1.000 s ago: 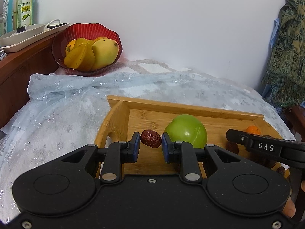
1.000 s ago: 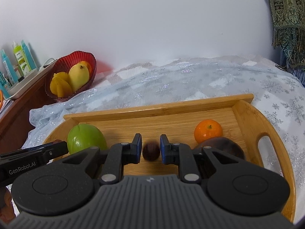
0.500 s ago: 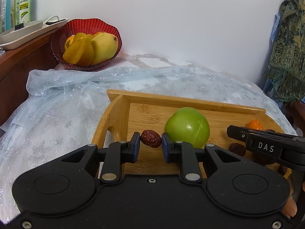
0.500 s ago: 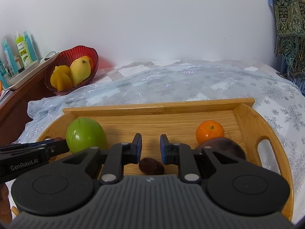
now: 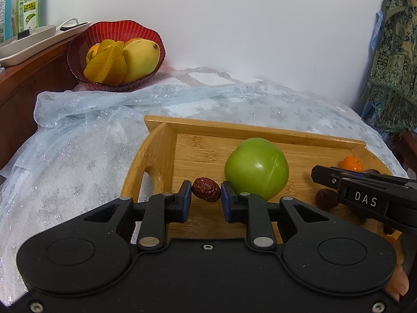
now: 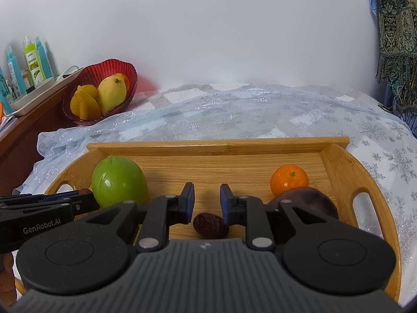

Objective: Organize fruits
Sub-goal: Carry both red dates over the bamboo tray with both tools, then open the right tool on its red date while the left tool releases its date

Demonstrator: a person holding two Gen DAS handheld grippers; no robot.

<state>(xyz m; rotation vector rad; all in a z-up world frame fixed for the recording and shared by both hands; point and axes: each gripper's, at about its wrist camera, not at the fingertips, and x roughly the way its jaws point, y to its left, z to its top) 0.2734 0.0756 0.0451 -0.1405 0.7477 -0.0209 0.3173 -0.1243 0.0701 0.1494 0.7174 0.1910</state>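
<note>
From left to right over the wooden tray, the left gripper pinches a red date beside the green fruit, then the right gripper stands parted, nothing between its fingers, above a second date lying on the tray near the orange.

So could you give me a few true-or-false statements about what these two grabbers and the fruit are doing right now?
1. The left gripper pinches a red date between its fingers. True.
2. The right gripper holds a date. False: its fingers are empty; a dark date lies on the wooden tray below.
3. The green fruit sits in the red bowl. False: it sits on the tray.
4. The small orange is on the tray. True.
</note>
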